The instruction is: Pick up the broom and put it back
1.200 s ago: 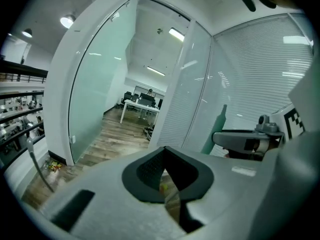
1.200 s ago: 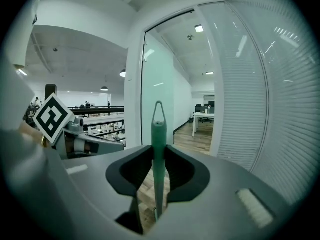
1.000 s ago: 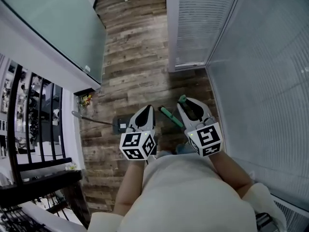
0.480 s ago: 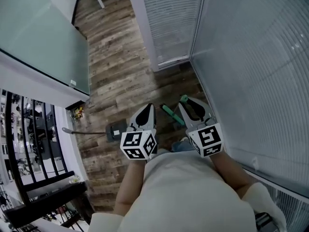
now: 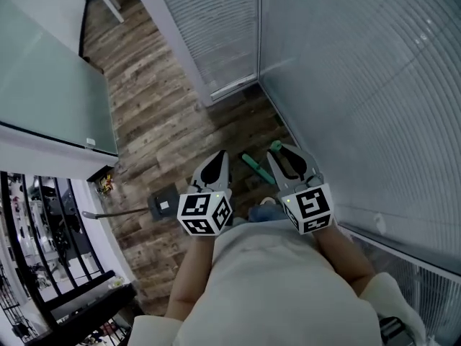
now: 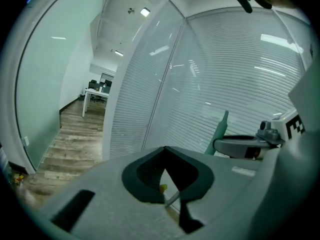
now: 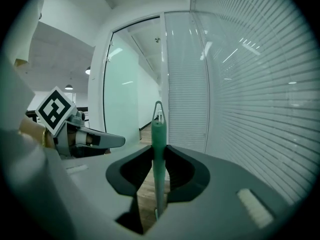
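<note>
Green broom (image 7: 158, 129), looped tip, clenched in right gripper (image 7: 159, 148) jaws, left gripper (image 6: 165, 148) closed

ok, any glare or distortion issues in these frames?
Head view: fisheye bows the blinds and floorboards. Left gripper view: ceiling-light streaks glare on the glass wall, corners black. Right gripper view: similar streaks on the blinds, broom handle reads clear.

Wood-plank floor (image 5: 180, 114), blind-covered glass walls (image 5: 360, 85)
</note>
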